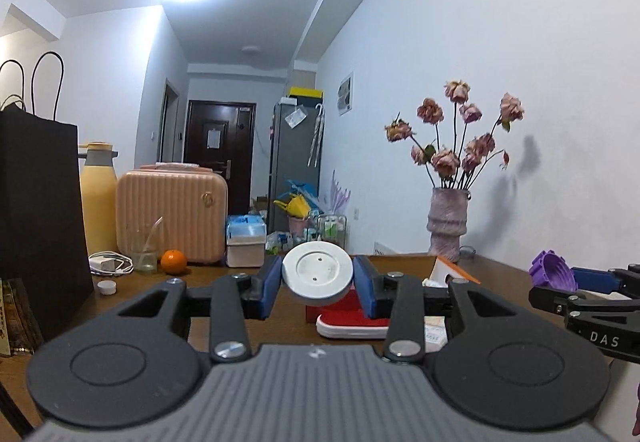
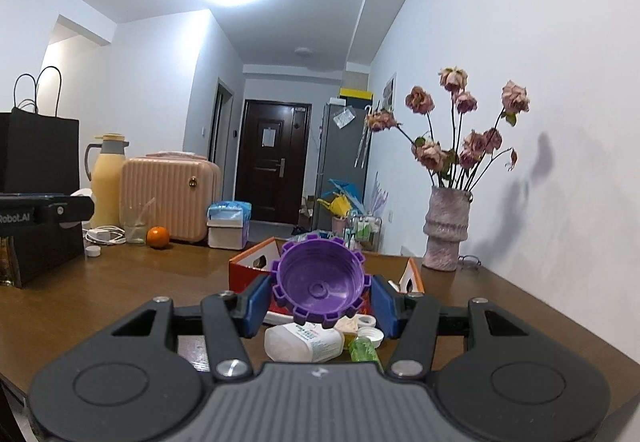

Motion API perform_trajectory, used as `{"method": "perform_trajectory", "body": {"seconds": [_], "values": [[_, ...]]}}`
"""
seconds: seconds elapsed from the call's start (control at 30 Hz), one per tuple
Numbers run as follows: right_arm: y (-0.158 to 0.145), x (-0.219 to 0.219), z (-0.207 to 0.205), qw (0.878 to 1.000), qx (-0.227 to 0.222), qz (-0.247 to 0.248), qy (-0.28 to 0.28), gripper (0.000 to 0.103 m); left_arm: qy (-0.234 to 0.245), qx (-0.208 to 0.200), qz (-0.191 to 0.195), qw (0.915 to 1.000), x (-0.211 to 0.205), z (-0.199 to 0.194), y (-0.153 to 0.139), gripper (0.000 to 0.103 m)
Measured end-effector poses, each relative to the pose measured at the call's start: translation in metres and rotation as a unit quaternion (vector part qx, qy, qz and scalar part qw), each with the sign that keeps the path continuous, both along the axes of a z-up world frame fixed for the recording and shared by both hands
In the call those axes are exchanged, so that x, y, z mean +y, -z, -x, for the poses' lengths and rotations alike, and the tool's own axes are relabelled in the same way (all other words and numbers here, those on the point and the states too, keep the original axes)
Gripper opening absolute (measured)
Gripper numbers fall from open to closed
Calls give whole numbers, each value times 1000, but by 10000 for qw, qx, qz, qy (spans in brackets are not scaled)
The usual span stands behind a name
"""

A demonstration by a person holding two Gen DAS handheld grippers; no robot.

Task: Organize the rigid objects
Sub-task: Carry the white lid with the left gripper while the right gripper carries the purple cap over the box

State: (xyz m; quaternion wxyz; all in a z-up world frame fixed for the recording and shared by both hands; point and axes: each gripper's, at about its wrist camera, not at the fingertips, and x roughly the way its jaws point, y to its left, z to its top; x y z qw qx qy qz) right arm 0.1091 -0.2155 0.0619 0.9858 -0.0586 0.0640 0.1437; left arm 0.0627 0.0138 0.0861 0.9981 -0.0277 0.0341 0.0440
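Observation:
My left gripper (image 1: 318,284) is shut on a round white disc-shaped object (image 1: 317,271), held above the brown table with its flat face toward the camera. My right gripper (image 2: 318,302) is shut on a purple toothed cap (image 2: 318,284), its hollow side facing the camera. That purple cap (image 1: 552,276) and the right gripper also show at the right edge of the left wrist view. Below the grippers sits an orange-and-white cardboard box (image 2: 248,264). A white plastic bottle (image 2: 302,340), small white caps (image 2: 370,332) and a green piece (image 2: 362,350) lie in front of the box.
On the table (image 2: 120,290) stand a vase of dried roses (image 2: 446,230), a black paper bag (image 1: 40,218), a yellow flask (image 1: 98,202), a pink case (image 1: 172,214), a glass (image 1: 144,246), an orange (image 1: 174,261), a charger with cable (image 1: 110,264) and a red-and-white item (image 1: 348,316).

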Motion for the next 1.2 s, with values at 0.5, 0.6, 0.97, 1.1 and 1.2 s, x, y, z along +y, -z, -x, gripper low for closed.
{"method": "perform_trajectory", "body": {"seconds": [0.5, 0.6, 0.97, 1.1, 1.2], "values": [[10, -2, -10, 9999, 136, -33, -5, 53, 112, 241, -90, 9996, -2, -14, 6, 40], [14, -5, -21, 9997, 221, -47, 61, 53, 205, 334, -104, 9992, -4, -26, 8, 40], [18, -27, -101, 9979, 612, -197, 93, 53, 917, 902, -139, 9916, -14, -131, 11, 40], [10, -32, -152, 9968, 779, -196, 39, 53, 961, 970, -245, 9903, -13, -189, 6, 40], [3, -29, -191, 9966, 808, -103, -108, 53, 1022, 1138, -286, 9878, -9, -245, 3, 40]]}}
